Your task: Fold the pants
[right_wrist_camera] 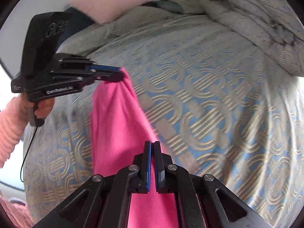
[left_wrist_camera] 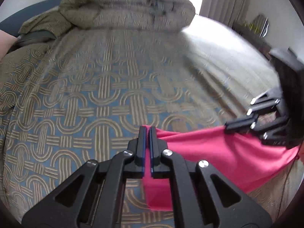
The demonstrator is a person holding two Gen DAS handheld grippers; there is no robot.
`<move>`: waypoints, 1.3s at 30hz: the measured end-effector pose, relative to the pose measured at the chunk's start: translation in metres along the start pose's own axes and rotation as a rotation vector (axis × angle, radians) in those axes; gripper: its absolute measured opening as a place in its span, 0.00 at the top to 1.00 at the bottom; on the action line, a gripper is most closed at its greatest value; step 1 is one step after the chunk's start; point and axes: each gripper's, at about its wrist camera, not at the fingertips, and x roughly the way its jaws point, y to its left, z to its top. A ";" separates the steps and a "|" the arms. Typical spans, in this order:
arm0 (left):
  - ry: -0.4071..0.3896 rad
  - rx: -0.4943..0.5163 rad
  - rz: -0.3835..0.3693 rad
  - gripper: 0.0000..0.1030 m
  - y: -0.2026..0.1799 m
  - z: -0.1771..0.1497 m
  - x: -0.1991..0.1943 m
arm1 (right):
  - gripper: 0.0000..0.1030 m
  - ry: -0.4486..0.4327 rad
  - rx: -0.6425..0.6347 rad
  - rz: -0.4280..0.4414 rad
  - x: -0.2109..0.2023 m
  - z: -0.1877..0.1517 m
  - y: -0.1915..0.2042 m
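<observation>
one pair of pink pants hangs stretched between two grippers above the patterned bedspread. the left gripper and right gripper, both angled downward, each pinch the cloth tight. one pink pillow and one bunched quilt lie beyond.

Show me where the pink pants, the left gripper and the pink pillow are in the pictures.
pink pants (left_wrist_camera: 218,152): left wrist view, stretched cloth between the grippers.
left gripper (right_wrist_camera: 121,75): right wrist view, tips of its jaws.
pink pillow (right_wrist_camera: 106,1): right wrist view, middle of its face.
</observation>
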 end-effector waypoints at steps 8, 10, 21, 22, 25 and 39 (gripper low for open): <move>0.078 -0.049 0.140 0.56 0.014 -0.032 -0.004 | 0.71 0.104 0.023 -0.165 0.023 -0.017 0.002; 0.067 -0.106 0.091 0.56 0.024 -0.039 -0.016 | 0.71 0.084 0.036 -0.166 0.010 -0.026 0.005; 0.140 -0.147 -0.010 0.97 -0.003 -0.044 0.005 | 0.71 0.058 -0.167 -0.116 0.004 -0.041 0.104; 0.138 -0.149 -0.010 0.97 -0.005 -0.044 0.005 | 0.71 0.071 -0.166 -0.131 0.012 -0.041 0.106; 0.047 -0.146 -0.022 0.97 -0.006 -0.041 -0.023 | 0.78 0.101 -0.141 -0.156 0.028 -0.041 0.103; 0.151 -0.319 -0.072 0.52 0.015 -0.082 -0.029 | 0.77 0.147 0.070 0.053 0.001 -0.066 0.065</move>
